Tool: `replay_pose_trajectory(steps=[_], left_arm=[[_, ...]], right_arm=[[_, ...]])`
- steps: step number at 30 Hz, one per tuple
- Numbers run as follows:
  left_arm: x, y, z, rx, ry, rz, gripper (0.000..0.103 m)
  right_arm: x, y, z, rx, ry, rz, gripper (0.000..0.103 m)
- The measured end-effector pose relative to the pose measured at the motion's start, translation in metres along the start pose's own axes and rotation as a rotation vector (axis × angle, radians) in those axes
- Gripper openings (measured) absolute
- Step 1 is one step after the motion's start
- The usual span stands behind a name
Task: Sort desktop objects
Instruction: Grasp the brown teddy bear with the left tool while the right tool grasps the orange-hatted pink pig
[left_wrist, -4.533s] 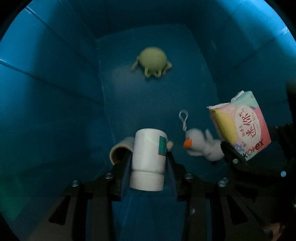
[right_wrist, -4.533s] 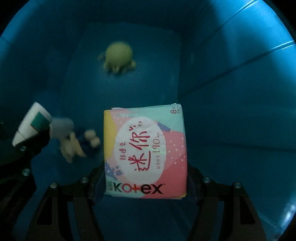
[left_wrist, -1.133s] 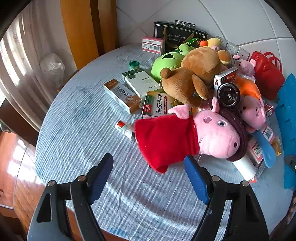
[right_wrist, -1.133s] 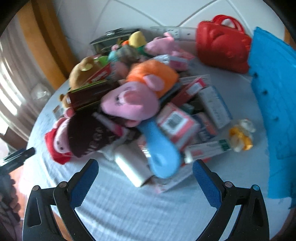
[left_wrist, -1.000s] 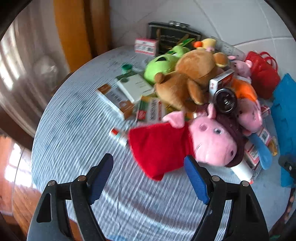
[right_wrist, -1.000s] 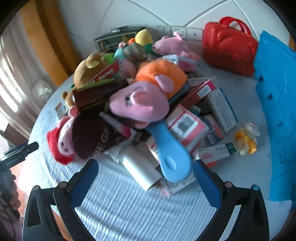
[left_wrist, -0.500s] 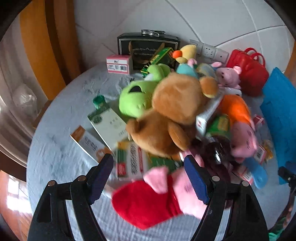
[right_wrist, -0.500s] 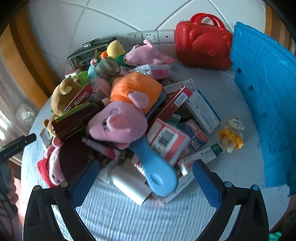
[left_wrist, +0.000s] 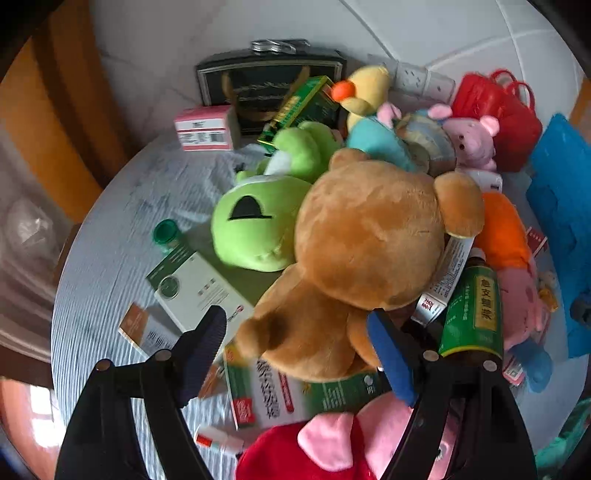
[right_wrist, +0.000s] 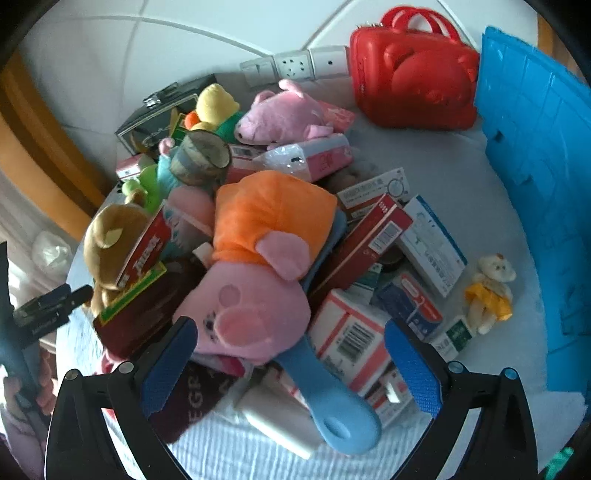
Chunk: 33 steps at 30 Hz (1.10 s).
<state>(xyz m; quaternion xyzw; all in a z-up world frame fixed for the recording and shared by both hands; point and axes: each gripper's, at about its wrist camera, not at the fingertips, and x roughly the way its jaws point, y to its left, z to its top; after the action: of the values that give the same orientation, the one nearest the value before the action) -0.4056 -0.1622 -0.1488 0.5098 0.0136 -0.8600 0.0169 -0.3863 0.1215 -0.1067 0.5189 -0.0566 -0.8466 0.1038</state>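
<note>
Both grippers hang empty over a heap of toys and boxes on the round tabletop (left_wrist: 110, 258). The left gripper (left_wrist: 295, 354) is spread wide above the brown teddy bear (left_wrist: 369, 236), which lies on top of the pile beside a green frog plush (left_wrist: 258, 225), with a green-labelled bottle (left_wrist: 476, 314) just to its right. The right gripper (right_wrist: 291, 365) is also wide apart, over a pink pig plush in orange (right_wrist: 255, 280) and a light blue brush (right_wrist: 332, 398). A blue bin (right_wrist: 535, 184) stands at the right edge, a red case (right_wrist: 410, 77) near it.
</note>
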Motion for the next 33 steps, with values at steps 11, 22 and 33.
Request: replay_pose_trajectory(steps=[11, 22, 33], left_arm=[[0.045, -0.039, 0.030, 0.119, 0.090, 0.010, 0.080], [0.055, -0.044, 0.034, 0.100, 0.087, -0.015, 0.077], [0.034, -0.053, 0.030, 0.108, 0.010, 0.001, 0.057]], right_arm=[[0.037, -0.005, 0.029, 0.062, 0.070, -0.017, 0.103], [0.101, 0.014, 0.050, 0.064, 0.196, 0.022, 0.103], [0.108, 0.033, 0.050, -0.030, 0.160, 0.017, 0.072]])
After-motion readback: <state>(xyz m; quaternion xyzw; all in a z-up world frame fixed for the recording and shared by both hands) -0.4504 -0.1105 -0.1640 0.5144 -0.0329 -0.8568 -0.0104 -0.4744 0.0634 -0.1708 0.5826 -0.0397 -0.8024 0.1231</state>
